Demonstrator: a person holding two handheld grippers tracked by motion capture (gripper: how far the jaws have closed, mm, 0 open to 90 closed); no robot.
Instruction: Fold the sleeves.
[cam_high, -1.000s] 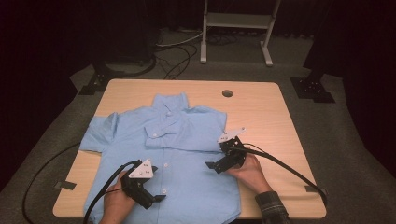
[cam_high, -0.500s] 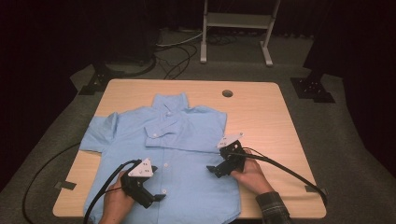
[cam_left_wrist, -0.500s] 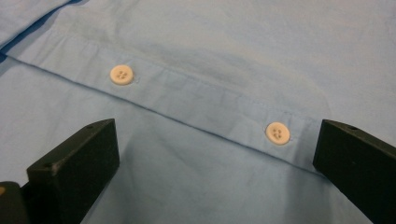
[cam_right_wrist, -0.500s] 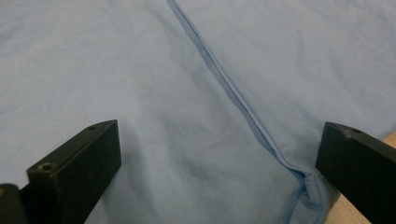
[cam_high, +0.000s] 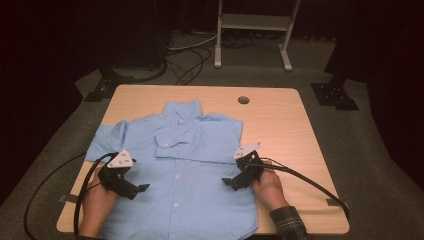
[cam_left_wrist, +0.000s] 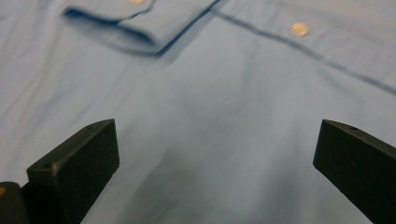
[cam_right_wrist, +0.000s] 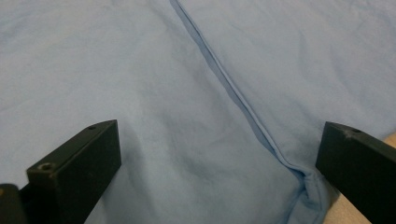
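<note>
Light-blue button-up shirt spread on the counter, both hand-held grippers open above it.

High view: the light-blue button-up shirt (cam_high: 185, 165) lies front up on the wooden counter (cam_high: 280, 125), collar toward the far edge, one sleeve folded across the chest. The left hand-held gripper (cam_high: 141, 188) sits over the shirt's left side, held by the left hand (cam_high: 97, 200). The right hand-held gripper (cam_high: 228, 182) sits at the shirt's right edge, held by the right hand (cam_high: 267, 185). Left gripper view: the jaws stand wide apart and hold nothing; shirt fabric lies between them, with the folded cuff (cam_left_wrist: 135, 23) and a button (cam_left_wrist: 299, 29) farther off. Right gripper view: the jaws stand wide apart and empty; a seam (cam_right_wrist: 233, 93) runs between them to a bunched fold (cam_right_wrist: 310, 189) beside the right jaw, at the counter edge.
</note>
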